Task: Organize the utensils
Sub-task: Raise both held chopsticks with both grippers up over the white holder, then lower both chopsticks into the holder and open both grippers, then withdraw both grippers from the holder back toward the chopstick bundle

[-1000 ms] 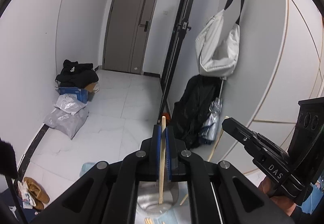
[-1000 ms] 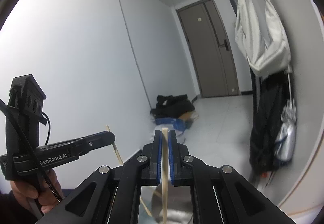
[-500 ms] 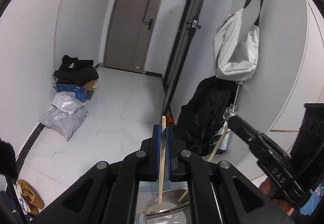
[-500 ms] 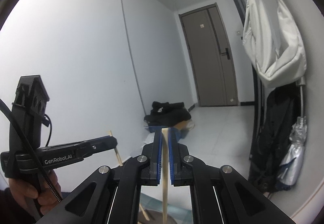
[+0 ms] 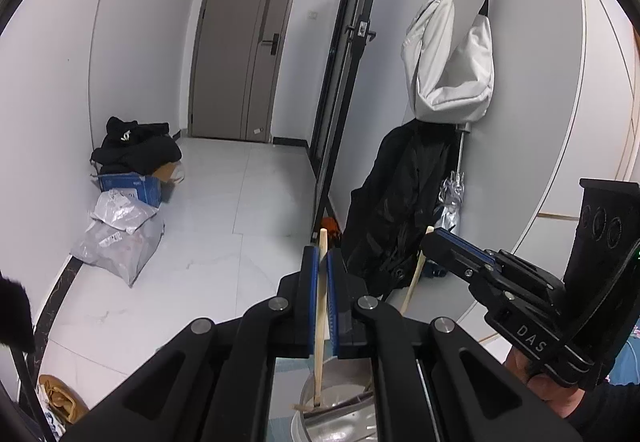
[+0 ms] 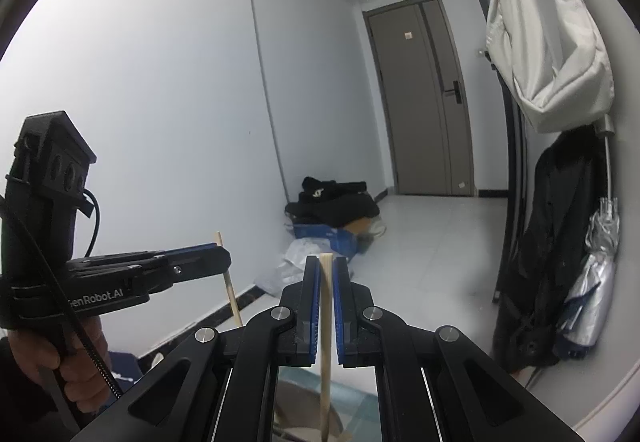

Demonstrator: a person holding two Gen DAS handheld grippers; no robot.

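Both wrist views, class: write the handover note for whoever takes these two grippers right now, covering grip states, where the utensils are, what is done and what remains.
Left gripper: shut on a wooden chopstick, upright, its lower end inside the metal bowl.
Right gripper: shut on a second chopstick, upright, over the same bowl.
Done: both sticks picked up.
Left: neither is released; set them into the bowl. Other utensils in the bowl are too hidden to name.

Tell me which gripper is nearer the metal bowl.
Left, as far as the views show. The left gripper holds its chopstick with the tip down inside the bowl. The right gripper holds its chopstick beside it; its tip is hidden.
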